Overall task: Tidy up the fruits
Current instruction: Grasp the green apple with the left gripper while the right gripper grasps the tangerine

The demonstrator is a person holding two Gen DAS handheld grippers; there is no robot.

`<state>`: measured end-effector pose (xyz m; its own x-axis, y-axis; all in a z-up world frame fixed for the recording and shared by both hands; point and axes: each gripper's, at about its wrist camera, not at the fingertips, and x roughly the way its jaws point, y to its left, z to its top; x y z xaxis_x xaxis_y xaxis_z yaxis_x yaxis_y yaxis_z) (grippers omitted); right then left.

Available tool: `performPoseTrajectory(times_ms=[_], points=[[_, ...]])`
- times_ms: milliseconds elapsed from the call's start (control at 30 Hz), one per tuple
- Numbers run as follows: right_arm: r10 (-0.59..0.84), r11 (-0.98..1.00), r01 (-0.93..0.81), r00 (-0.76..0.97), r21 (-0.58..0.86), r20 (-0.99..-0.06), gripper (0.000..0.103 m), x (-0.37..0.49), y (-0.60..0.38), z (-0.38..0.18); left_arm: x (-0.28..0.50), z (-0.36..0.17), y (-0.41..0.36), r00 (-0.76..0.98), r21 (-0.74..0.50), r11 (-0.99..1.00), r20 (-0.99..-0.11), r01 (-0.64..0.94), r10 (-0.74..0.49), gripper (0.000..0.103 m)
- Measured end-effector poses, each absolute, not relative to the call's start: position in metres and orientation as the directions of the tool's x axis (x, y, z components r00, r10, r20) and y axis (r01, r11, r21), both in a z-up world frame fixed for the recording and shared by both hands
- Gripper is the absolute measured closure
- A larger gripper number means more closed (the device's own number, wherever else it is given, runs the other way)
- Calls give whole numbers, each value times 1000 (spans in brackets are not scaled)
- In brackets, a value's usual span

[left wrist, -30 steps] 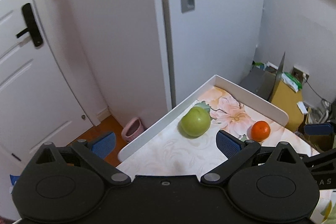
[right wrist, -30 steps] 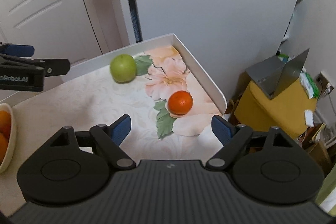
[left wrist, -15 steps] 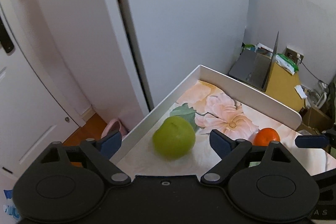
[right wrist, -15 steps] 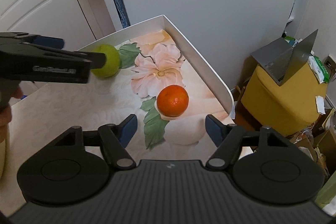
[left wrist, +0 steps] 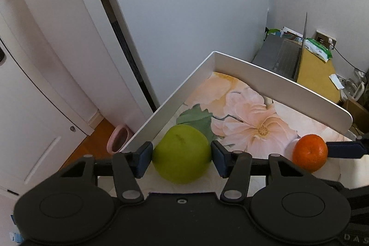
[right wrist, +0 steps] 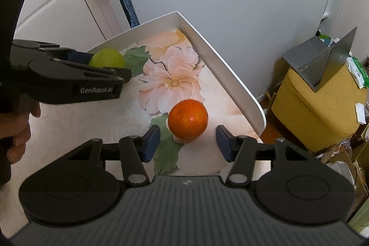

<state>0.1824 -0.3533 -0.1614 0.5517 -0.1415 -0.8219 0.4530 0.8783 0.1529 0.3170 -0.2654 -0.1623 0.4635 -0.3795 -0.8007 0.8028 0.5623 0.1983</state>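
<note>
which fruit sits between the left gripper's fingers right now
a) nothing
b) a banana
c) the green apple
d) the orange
c: in the left wrist view the left gripper has its blue pads on both sides of the green apple, while the orange lies off to the right.

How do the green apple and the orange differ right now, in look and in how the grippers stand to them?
The green apple is smooth, green and larger; the orange is orange, dimpled and smaller. The left gripper has its pads against the apple's sides, while the right gripper is open, with gaps on both sides of the orange. The apple lies near the tray's left wall, the orange near its right wall. Both rest on the tray's floral floor.
</note>
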Motion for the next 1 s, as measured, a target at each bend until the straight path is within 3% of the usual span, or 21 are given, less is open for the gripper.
performPoseTrajectory(times_ms=[233,1000], points=[[-160,888,442,549,123,-820,50,190,-353,-162,308,-164,-265,481,235,543,-794,806,-371,44],[-168,908,402,605,117,-778,51,183,-327,-126,278,-122,-223,524,175,637,-745,751,-413,44]])
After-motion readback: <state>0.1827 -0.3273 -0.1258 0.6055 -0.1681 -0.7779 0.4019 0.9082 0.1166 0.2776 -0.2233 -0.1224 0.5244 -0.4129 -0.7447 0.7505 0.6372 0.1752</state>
